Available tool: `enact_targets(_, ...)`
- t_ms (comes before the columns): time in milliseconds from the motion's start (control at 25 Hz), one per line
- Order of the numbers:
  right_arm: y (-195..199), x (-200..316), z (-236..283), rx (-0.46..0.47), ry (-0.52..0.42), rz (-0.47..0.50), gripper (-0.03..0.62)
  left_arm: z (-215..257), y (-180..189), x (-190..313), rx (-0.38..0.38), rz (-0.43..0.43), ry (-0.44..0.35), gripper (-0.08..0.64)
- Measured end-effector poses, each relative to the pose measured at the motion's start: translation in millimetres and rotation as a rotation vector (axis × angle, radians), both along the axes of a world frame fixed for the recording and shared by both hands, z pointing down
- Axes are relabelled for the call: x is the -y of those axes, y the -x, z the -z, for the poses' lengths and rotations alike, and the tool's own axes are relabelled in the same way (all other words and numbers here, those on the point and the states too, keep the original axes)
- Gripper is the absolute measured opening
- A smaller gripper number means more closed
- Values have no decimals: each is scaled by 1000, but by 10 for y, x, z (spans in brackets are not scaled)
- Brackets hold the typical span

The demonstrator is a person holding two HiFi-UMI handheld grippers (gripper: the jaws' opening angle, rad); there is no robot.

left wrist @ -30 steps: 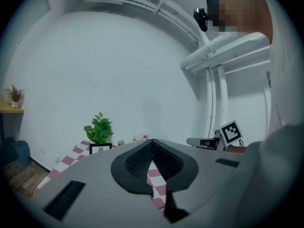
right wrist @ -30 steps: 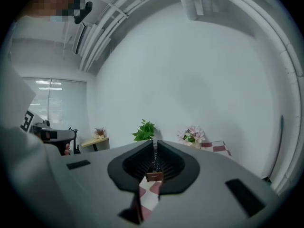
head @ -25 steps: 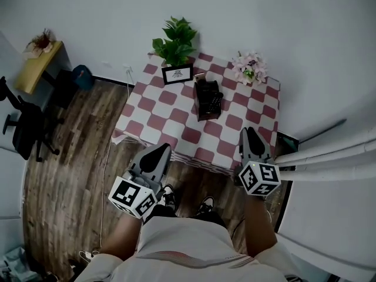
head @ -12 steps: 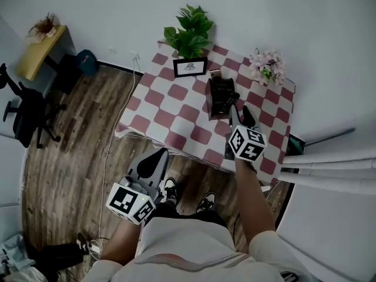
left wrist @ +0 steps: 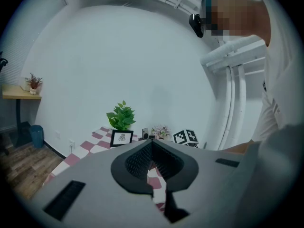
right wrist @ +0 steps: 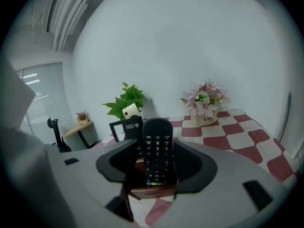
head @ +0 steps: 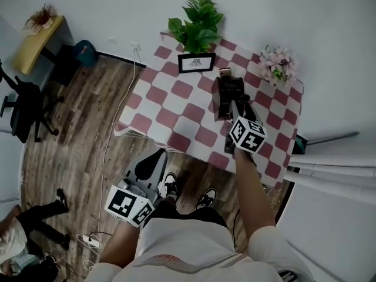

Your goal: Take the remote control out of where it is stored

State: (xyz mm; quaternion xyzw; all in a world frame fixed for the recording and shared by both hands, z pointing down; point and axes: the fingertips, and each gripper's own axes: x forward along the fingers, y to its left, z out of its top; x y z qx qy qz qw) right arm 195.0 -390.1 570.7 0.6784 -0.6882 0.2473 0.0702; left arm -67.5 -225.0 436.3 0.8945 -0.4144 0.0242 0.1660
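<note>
Right gripper jaws wide round long black remote in brown box stand nr checked desk's back edge: squeeze, pull straight up; left gripper jaws closed, empty.

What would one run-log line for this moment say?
right gripper: jaws flank remote control, grip unclear | remote control: upright in holder | left gripper: shut, empty

Count on inspection:

- Bench: one
- Leafy pot plant: one
- Framed picture: one
- Pot of pink flowers: one
- Dark holder: one
- Remote control: one
- Tongs: two, left tongs and right tongs
- Office chair on the floor: one
- Blue bin on the floor: one
</note>
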Motion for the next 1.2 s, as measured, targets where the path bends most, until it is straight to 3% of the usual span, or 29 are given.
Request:
enact_targets(400,-45,26,-20,19,-17,-1,198,-48,-95,-5,1,-28,16,9)
enact_targets(880,-274,-392,1249,37,-252,81,196,158,-409,-79,-15,-85,-29,9)
enact_targets(1040,-595,-614,1526,-42,-220,138,197,233,-613,-132,-30,-116,-48,9)
enact_targets(1200,-1002,-772,1558,-190,-121,201,197,249,-810,-205,-44,-137,-55,9)
